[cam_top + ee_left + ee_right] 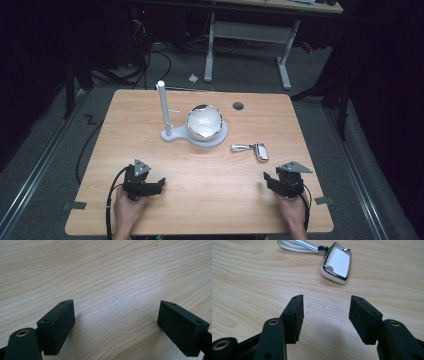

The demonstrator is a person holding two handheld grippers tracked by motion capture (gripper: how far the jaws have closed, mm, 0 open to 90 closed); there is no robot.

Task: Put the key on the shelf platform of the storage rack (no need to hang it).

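Note:
A white and chrome car key fob [261,151] with a looped strap [242,147] lies on the wooden table [200,165], right of centre. In the right gripper view the fob [336,262] lies just beyond the jaws. My right gripper [269,178] rests near the front right and stands open, with bare wood between its jaws [325,315]. My left gripper [159,183] sits at the front left, open wide over bare table [116,322]. A white stand [195,134] holds an upright post [163,107] and a shiny round bowl [204,121].
A dark round hole [238,106] is in the table behind the bowl. A white-legged desk [247,35] and cables stand on the floor beyond the far edge. Hands hold both grippers at the near edge.

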